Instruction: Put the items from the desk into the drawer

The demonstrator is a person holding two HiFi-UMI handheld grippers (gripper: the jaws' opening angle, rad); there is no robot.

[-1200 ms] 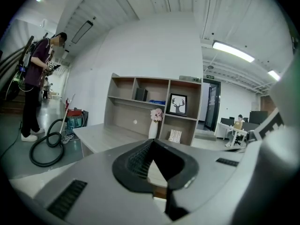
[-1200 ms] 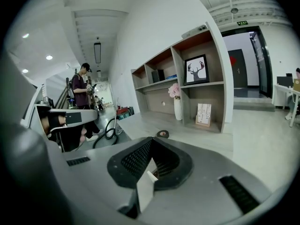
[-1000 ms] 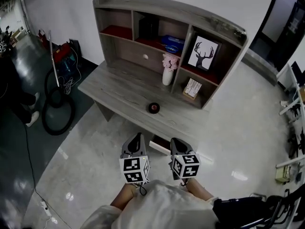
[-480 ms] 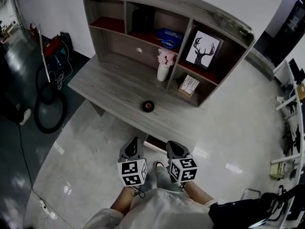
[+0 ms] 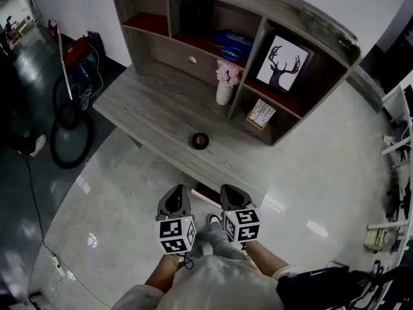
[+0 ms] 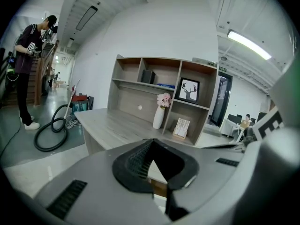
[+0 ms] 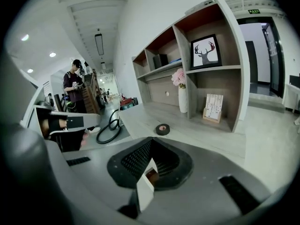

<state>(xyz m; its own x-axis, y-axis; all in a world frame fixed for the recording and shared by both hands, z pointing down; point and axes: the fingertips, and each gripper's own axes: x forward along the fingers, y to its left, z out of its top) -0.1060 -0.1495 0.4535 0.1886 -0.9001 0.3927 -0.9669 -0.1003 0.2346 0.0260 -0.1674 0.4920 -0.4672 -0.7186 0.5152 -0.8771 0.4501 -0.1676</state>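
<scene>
Both the left claw [image 5: 176, 191] and right claw [image 5: 230, 190] are clenched empty near the grey wooden table [image 5: 148, 108]. One must be opened for the black tape roll [image 5: 200, 140].

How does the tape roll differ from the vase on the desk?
The tape roll is dark and low, lying flat; the vase is white, tall and upright. The roll sits out on the open desk; the vase stands at the back by the shelf unit. Only the vase holds flowers. Both rest on the desk.
</scene>
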